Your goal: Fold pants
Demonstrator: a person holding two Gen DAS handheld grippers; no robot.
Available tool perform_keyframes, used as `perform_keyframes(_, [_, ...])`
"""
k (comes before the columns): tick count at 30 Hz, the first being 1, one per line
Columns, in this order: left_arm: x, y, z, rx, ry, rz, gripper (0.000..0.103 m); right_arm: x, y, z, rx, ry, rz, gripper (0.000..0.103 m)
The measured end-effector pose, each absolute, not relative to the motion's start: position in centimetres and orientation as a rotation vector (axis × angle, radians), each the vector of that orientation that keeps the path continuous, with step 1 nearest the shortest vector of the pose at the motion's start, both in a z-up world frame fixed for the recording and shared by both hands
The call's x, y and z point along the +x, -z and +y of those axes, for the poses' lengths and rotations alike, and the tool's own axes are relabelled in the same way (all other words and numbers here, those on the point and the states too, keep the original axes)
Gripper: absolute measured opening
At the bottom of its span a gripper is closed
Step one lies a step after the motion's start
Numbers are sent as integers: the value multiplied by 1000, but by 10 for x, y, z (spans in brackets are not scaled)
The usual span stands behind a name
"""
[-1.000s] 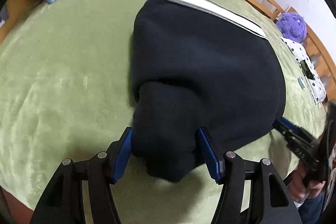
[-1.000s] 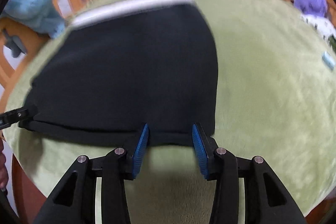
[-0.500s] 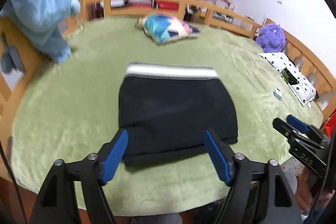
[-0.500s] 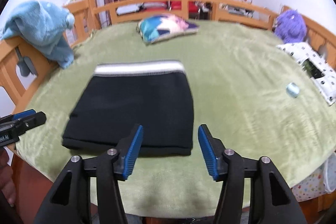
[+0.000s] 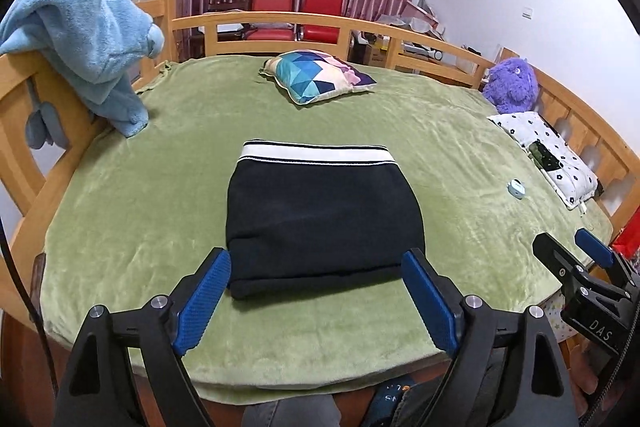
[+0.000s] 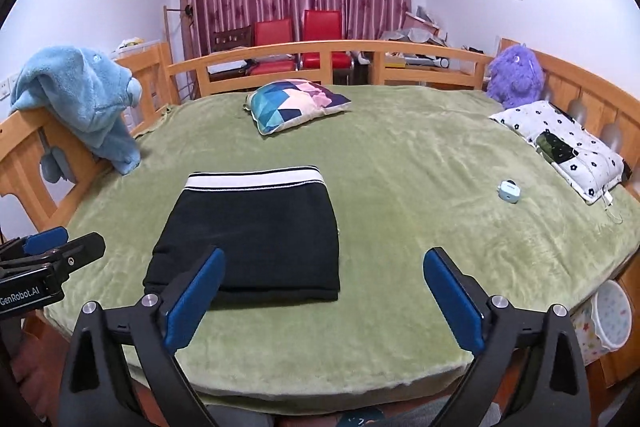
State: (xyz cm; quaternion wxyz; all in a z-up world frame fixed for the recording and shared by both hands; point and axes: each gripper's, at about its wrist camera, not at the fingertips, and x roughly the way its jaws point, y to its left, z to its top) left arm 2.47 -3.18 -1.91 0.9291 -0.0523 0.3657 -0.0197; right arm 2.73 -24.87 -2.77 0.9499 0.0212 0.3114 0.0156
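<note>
Black pants folded on bed | L gripper + R gripper fingers opening, nothing between | legs tucked under, hidden

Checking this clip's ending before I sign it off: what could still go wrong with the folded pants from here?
The pants lie near the blanket's front edge, so a nudge might slide them off. The bottom layer bulges at the near left corner, so the stack may loosen. Both grippers, left gripper and right gripper, are opening and empty.

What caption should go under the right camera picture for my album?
Folded black pants lie on the green blanket; the right claw is opening, with nothing between its jaws.
</note>
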Motion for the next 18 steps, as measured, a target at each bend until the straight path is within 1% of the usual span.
perform_keyframes(18, [-9, 4, -29, -96, 1, 699, 88, 2, 17, -241, 51, -34, 617, 99])
